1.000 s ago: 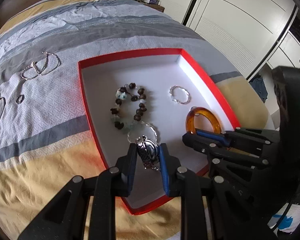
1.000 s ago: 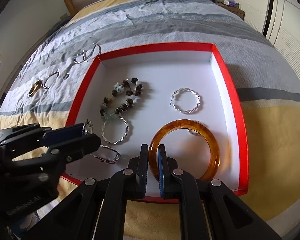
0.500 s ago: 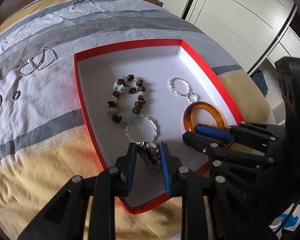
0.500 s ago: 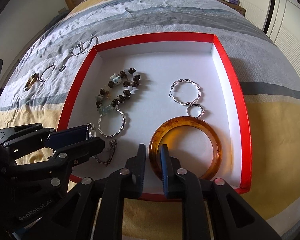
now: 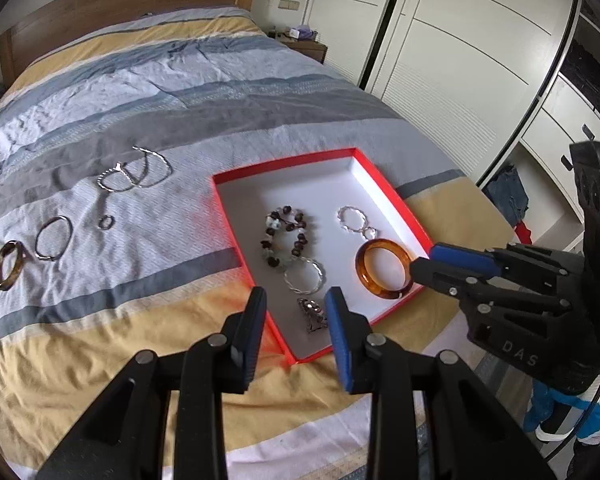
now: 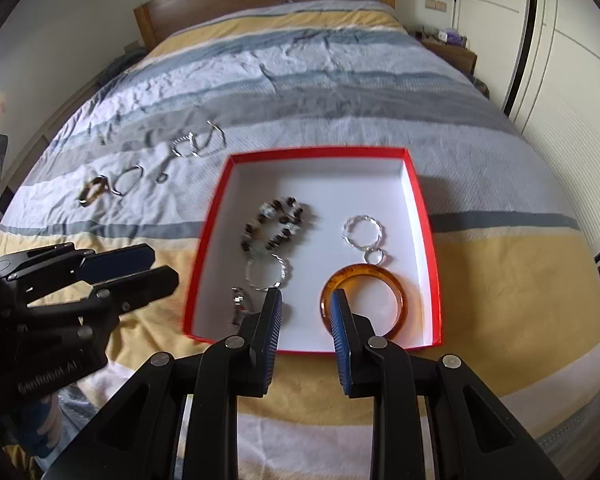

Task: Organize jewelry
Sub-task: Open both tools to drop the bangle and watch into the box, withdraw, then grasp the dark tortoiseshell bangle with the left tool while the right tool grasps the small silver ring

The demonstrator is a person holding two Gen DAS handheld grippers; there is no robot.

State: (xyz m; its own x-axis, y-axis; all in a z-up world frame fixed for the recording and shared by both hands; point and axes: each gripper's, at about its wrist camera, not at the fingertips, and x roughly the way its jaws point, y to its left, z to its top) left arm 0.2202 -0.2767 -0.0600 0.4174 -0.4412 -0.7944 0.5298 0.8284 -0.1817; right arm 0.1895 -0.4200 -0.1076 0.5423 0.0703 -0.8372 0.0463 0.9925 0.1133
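A red box [image 5: 384, 184] [image 6: 416, 184] with a white floor lies on the bed. In it are a beaded bracelet [image 5: 286, 236] [image 6: 274, 224], twisted silver bangles [image 5: 304, 276] [image 6: 362, 232], an amber bangle [image 5: 384, 268] [image 6: 362, 304] and a silver watch [image 5: 314, 314] [image 6: 240, 308]. My left gripper [image 5: 296, 300] is open and empty above the box's near corner, over the watch. My right gripper [image 6: 306, 304] is open and empty at the box's near edge, beside the amber bangle.
Loose jewelry lies on the striped bedspread left of the box: silver bangles [image 5: 134, 174] [image 6: 198, 142], a thin hoop [image 5: 54, 236], a small ring [image 5: 106, 222] and a brown bangle [image 5: 8, 264] [image 6: 92, 192]. White wardrobe doors [image 5: 460, 60] stand to the right.
My left gripper let go of the silver watch and my right let go of the amber bangle. Both opened and drew back and up from the box.
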